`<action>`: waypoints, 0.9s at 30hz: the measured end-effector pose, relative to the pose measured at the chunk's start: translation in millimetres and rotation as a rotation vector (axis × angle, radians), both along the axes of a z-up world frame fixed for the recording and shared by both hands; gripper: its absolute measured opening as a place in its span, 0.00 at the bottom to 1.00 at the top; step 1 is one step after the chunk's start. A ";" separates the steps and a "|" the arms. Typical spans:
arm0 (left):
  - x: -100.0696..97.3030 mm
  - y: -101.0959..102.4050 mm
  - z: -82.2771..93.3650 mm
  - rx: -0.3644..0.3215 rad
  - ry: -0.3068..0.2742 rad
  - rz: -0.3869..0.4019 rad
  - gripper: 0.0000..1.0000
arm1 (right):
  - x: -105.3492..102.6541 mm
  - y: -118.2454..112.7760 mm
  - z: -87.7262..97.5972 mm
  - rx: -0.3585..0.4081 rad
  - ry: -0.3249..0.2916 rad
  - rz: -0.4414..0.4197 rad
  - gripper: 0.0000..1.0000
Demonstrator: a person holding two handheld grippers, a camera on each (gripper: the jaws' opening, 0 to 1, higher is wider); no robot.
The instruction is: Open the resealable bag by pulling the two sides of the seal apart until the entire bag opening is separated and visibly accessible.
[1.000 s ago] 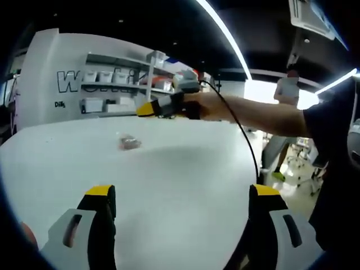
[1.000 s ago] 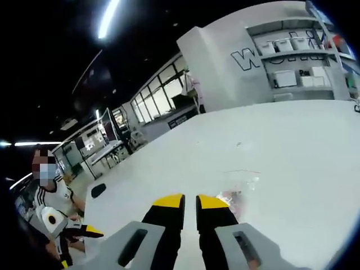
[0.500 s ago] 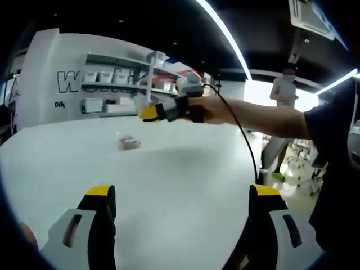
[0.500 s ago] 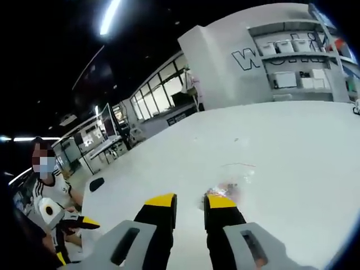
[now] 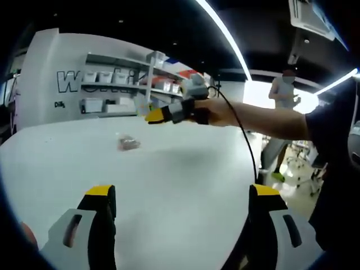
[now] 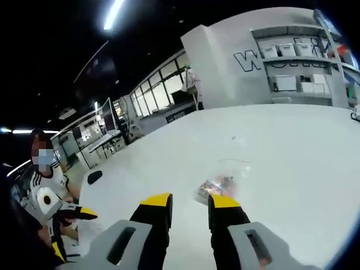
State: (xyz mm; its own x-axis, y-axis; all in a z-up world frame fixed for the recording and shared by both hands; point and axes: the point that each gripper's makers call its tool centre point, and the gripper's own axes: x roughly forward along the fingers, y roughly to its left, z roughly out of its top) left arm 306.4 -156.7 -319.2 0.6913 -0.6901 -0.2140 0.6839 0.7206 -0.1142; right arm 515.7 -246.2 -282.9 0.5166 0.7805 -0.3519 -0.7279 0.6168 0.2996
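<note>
the small resealable bag (image 6: 216,186) lies flat on the white counter (image 6: 292,152), just past the right gripper (image 6: 190,201) at its 12 to 1 o'clock, jaws slightly parted and empty. the left gripper (image 5: 181,191), jaws wide and empty, sits well back, bag at 11 o'clock.

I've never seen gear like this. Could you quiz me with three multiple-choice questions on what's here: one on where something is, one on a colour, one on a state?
1. Where is the bag?
A. flat on the white table
B. on a shelf
C. held in a gripper

2. What colour are the gripper tips?
A. red
B. yellow
C. green

3. How does the left gripper stand?
A. shut on the bag
B. shut on nothing
C. open, jaws wide apart

Answers:
1. A, it lies on the tabletop just ahead of the right gripper.
2. B, both pairs of jaws end in yellow caps.
3. C, a broad stretch of table shows between its jaws.
</note>
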 end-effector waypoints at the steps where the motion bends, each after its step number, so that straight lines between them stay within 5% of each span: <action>1: 0.0 0.3 0.0 0.001 -0.001 0.001 0.97 | -1.9 -0.7 -0.7 -0.002 0.000 0.000 0.26; 19: -5.2 -1.5 3.9 -0.001 -0.005 -0.002 0.97 | -42.6 -18.4 -2.5 -0.020 -0.019 0.021 0.35; 27: -7.4 -1.3 5.1 0.001 -0.005 0.002 0.97 | -65.8 -26.5 1.1 -0.026 -0.046 0.028 0.49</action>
